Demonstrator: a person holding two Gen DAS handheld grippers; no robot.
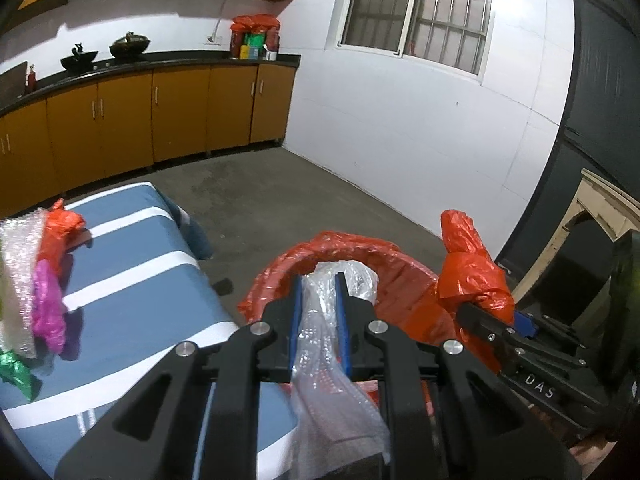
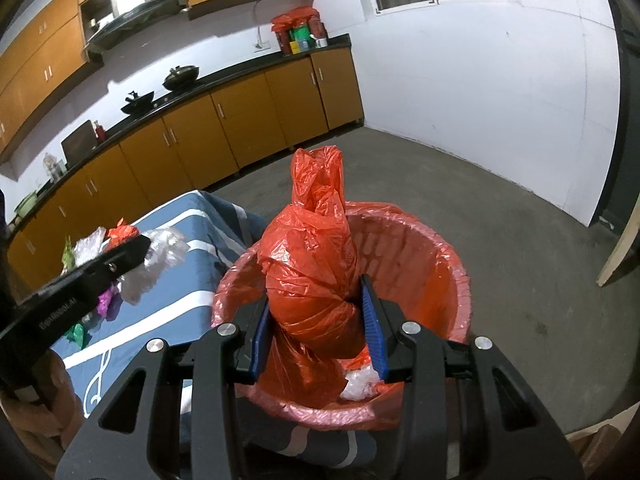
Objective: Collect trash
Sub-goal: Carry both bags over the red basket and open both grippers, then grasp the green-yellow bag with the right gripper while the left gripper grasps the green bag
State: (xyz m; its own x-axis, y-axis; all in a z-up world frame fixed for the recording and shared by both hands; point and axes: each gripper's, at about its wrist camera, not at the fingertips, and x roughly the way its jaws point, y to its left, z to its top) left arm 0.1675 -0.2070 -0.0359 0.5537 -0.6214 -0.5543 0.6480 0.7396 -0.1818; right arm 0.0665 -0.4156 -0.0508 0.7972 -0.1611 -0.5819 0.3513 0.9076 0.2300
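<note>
My left gripper (image 1: 318, 282) is shut on a piece of clear bubble wrap (image 1: 324, 320), which hangs over the near rim of the red-lined trash bin (image 1: 344, 242). In the right wrist view that gripper (image 2: 138, 248) shows at the left with the wrap (image 2: 164, 254) over the table edge. My right gripper (image 2: 316, 294) is shut on a crumpled red plastic bag (image 2: 312, 256) held above the bin's (image 2: 444, 264) opening. The left wrist view has this gripper (image 1: 492, 314) and its bag (image 1: 468, 268) beside the bin. A white scrap (image 2: 360, 386) lies inside the bin.
A table with a blue striped cloth (image 1: 140, 280) stands left of the bin. On it lie bubble wrap (image 1: 18, 272), magenta (image 1: 48, 312), red and green (image 1: 16, 372) wrappers. Orange kitchen cabinets (image 1: 160, 112) line the far wall, with bare concrete floor (image 1: 280, 192) between.
</note>
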